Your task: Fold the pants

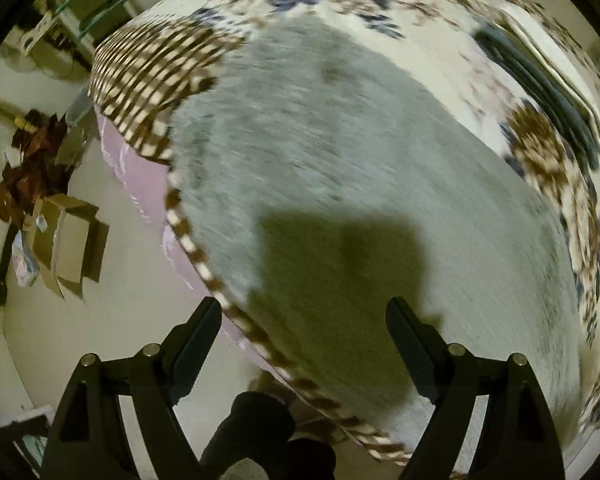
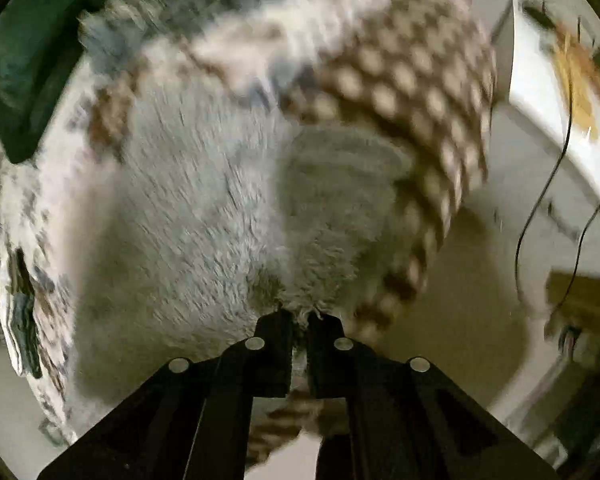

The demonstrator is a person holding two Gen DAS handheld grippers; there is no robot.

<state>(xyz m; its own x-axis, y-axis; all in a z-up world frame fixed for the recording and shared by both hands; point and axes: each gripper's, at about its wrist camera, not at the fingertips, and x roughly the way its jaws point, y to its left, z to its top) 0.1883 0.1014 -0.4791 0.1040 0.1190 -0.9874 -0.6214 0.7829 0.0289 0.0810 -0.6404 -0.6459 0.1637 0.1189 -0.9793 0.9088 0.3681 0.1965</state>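
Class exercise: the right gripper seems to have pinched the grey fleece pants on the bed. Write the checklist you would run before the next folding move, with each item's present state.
1. Right gripper shut on the grey pants: ok.
2. Left gripper open, nothing between its fingers: ok.
3. Left gripper over the pants, near the bedspread edge: ok.
4. Layers pinched: cannot tell.
5. Pants lying flat: cannot tell, both views blurred.

Your pants (image 1: 340, 152) are pale grey and fuzzy, spread flat as a wide panel over the patterned bed cover, reaching close to the bed's checked left border. In the right wrist view, the same grey fabric (image 2: 188, 200) bunches at its near edge into a small tuft, pinched and raised. Both views are blurred.
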